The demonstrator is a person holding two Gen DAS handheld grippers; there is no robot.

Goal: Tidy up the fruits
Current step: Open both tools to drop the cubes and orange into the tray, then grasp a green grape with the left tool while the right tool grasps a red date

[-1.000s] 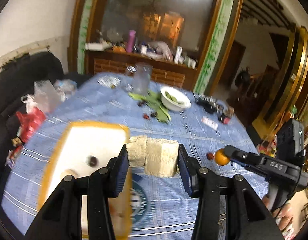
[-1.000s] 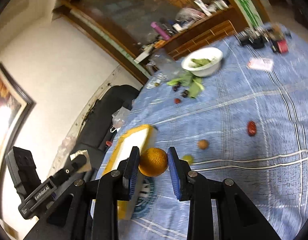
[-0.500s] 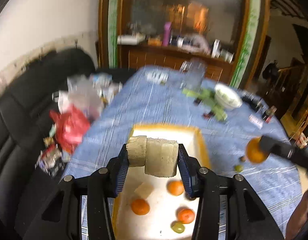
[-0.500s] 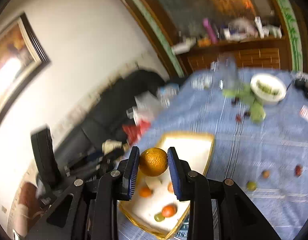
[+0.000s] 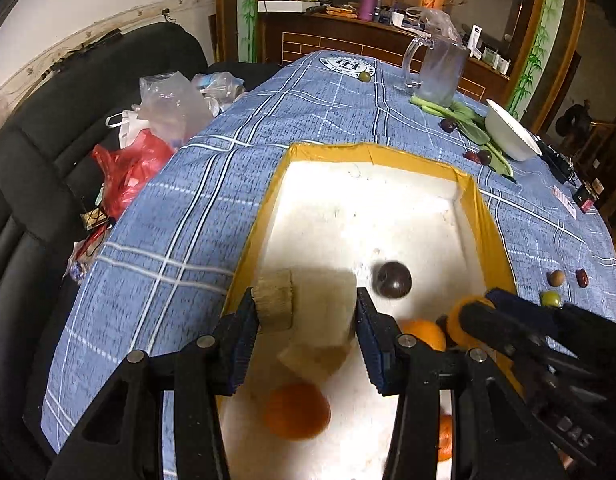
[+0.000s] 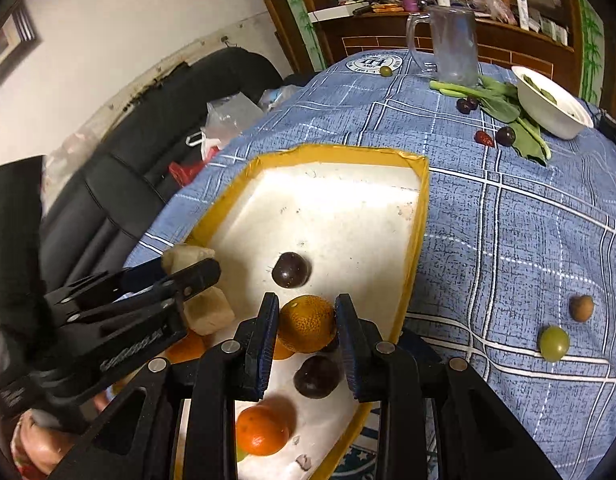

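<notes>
My worktop (image 5: 308, 128) is covered by a blue checked cloth (image 6: 508, 208). Left of the worktop stands a black padded sofa (image 5: 48, 152) against a white wall (image 5: 88, 4), whose lower edge is stained and flaking. Behind the worktop's far end I see a dark wooden cabinet (image 5: 348, 36) with a cluttered shelf, flanked by panels painted with green bamboo (image 5: 248, 4). A framed picture (image 6: 12, 40) hangs on the wall above the sofa. Lighting is dim and warm.

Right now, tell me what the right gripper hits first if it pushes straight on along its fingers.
Likely the white floor of the yellow-rimmed tray, close to the dark plum. The right gripper holds an orange just above it; depth is uncertain.
</notes>
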